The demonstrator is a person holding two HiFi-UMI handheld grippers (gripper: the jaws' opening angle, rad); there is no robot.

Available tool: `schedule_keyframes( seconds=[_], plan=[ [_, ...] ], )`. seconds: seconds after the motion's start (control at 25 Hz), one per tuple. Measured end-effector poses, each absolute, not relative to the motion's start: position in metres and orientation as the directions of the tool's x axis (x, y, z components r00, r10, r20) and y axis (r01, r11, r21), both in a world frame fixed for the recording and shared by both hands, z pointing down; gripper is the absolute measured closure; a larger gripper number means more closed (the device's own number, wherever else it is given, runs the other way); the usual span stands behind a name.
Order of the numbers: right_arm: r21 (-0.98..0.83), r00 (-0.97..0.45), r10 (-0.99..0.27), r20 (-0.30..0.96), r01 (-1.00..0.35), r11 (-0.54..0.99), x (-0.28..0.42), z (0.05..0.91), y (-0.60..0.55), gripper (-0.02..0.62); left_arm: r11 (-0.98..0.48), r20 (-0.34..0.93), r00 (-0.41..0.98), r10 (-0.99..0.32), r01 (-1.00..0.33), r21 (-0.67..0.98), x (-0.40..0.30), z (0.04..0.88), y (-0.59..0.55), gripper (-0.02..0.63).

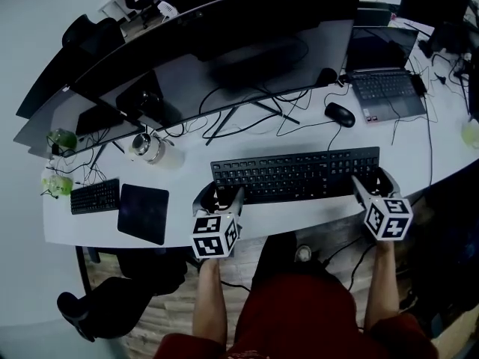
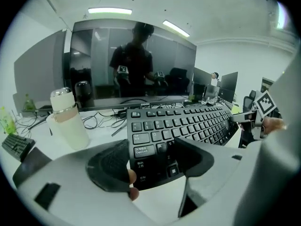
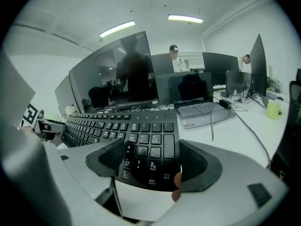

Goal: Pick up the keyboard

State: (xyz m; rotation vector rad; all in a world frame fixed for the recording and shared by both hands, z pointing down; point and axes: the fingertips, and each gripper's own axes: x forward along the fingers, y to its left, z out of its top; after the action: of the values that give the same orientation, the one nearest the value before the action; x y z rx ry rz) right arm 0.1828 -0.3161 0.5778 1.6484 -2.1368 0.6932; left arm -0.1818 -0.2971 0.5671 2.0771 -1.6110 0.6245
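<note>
"White table, cables everywhere. How do the jaws stand?"

"Left gripper: jaws apart, with the left front corner of the keyboard between them. Right gripper: jaws apart too, astride the number-pad corner."

"And the keyboard itself?"

"Lying along the table's near edge. A mouse sits behind its right end, the big monitor stands beyond, and a laptop is off to the right."

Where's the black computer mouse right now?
In the head view, the black computer mouse sits on the white desk right of centre, behind the right end of the long black keyboard and left of the grey laptop.
</note>
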Motion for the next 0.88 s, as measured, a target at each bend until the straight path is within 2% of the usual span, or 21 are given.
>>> schedule_keyframes(
  seconds=[0.36, 0.88],
  plan=[
    [-0.134, -0.276, -0.871, 0.406, -0.961, 0.242, 0.184, 0.511, -0.312, 0.233, -0.202, 0.434, 0.194, -0.880, -0.979, 0.028, -0.182, 0.501, -0.286, 0.305],
    [-0.100, -0.287, -0.942, 0.176, -0.957, 0.273, 0.181, 0.410, -0.299, 0.250, -0.184, 0.209, 0.171, -0.963, -0.982, -0.043, -0.187, 0.399, -0.269, 0.305]
  ],
)
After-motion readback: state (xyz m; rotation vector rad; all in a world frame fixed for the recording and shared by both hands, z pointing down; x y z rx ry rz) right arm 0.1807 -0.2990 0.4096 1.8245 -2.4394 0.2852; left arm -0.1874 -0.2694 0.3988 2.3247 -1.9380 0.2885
